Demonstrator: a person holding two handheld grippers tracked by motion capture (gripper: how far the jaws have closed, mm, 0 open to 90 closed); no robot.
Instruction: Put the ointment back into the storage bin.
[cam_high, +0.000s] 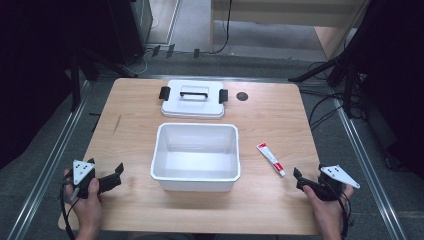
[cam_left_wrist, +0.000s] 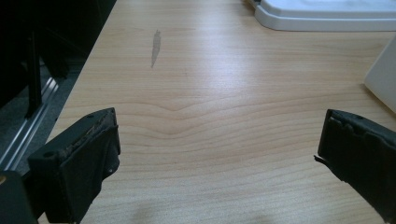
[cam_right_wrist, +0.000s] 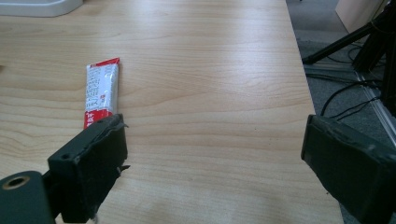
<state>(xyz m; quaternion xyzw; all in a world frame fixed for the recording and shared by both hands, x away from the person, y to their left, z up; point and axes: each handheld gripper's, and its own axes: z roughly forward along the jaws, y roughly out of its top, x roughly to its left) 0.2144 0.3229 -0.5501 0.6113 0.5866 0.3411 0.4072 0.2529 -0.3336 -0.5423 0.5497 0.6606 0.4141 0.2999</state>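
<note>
White tub (cam_high: 195, 176) empty, lid (cam_high: 193, 102) off — tube (cam_high: 270, 159) untouched mid-right; both grippers (cam_high: 111, 179) (cam_high: 301, 181) released, nothing started.

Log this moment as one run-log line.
left gripper: open, empty | right gripper: open, near tube | bin: empty | lid: off, behind bin

I see worktop (cam_high: 135, 210): light wood, grey smear near its left edge | white bin (cam_high: 195, 157): open, centre of worktop | white lid (cam_high: 193, 99): flat behind the bin, black handle and side clips | dark round spot (cam_high: 242, 96): just right of the lid | floor: cables and black stand legs at right
</note>
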